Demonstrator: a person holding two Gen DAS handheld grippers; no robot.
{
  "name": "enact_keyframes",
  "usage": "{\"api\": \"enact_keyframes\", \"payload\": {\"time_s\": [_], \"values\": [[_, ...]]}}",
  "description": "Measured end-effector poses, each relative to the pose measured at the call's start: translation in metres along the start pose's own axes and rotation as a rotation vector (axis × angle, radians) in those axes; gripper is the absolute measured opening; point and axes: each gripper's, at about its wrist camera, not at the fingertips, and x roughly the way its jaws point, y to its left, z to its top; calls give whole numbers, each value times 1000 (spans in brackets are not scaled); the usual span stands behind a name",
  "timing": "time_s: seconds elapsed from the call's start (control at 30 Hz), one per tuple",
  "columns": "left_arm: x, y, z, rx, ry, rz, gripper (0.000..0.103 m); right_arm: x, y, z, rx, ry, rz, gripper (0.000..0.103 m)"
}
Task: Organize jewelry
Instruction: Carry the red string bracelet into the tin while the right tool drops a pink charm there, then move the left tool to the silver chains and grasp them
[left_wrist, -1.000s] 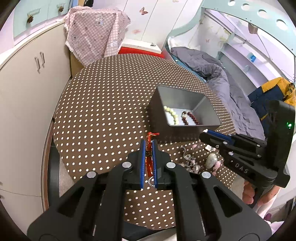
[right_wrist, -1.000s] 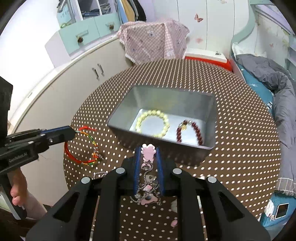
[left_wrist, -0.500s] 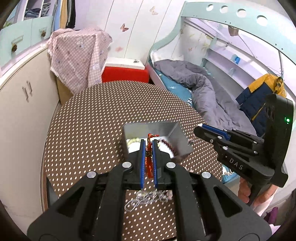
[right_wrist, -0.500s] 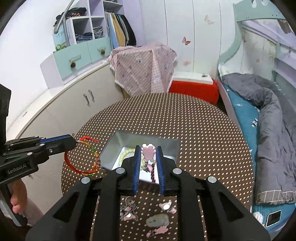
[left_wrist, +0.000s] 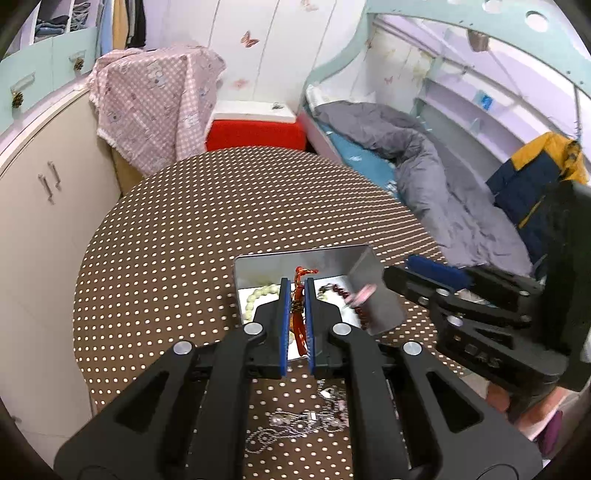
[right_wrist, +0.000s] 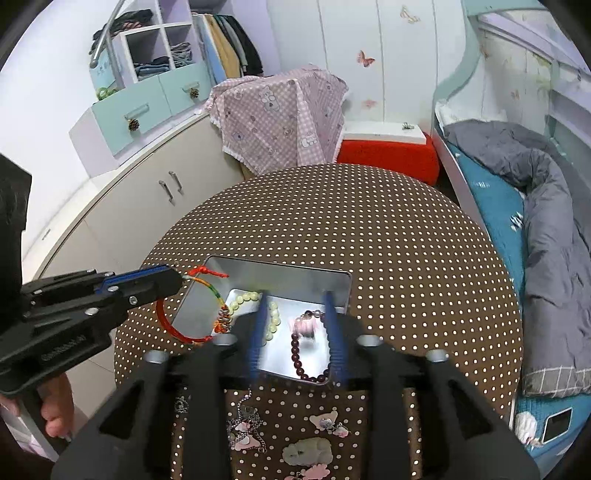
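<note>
Hovering over the metal tin (right_wrist: 345, 286), both grippers sit above the polka-dot tabletop (right_wrist: 369, 229).
Left gripper (left_wrist: 296, 295): jaws nearly closed, pinching a red cord bracelet (right_wrist: 177, 326) that hangs at the tin's left wall, partly outside it. Right gripper (right_wrist: 295, 321): jaws spread wide, nothing between them; a blurred pink charm piece (right_wrist: 306, 326) shows below the gap, over the tin floor, and whether it touches the floor cannot be told. Inside the tin lie a pale green bead bracelet (right_wrist: 271, 317) to the left and a dark red bead bracelet (right_wrist: 306, 363) to the right, close together. On the tabletop near the tin's front edge: silver chains with pink charms (right_wrist: 245, 432) and a pale stone pendant (right_wrist: 306, 452).
</note>
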Motion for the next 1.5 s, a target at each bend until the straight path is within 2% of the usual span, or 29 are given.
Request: {"api": "enact_keyframes", "payload": {"time_s": [0.07,0.1,0.17,0.2,0.27,0.77,1.2,1.33,1.5], "values": [[5,2,0,3,19,8,8,-3,-4,0,8,-9,-15,46],[7,2,0,0,26,12,14,-4,-5,-1,12,-10,-18,46],[9,4,-1,-9,26,23,50,-7,-8,-2,15,-16,-27,50],[8,5,-1,-10,9,32,75,-8,-8,-2,15,-18,-34,50],[1,2,-3,4,-48,63,75,-9,-9,-2,12,-17,-42,51],[0,5,-2,4,-36,66,75,-15,-4,-5,5,-22,-67,52],[-4,16,-22,13,-4,87,75,-15,1,-21,-3,-7,-70,53],[-6,21,-35,11,18,77,75,-15,3,-28,-5,0,-74,59],[-6,22,-53,27,50,66,75,-13,4,-38,2,13,-80,61]]}}
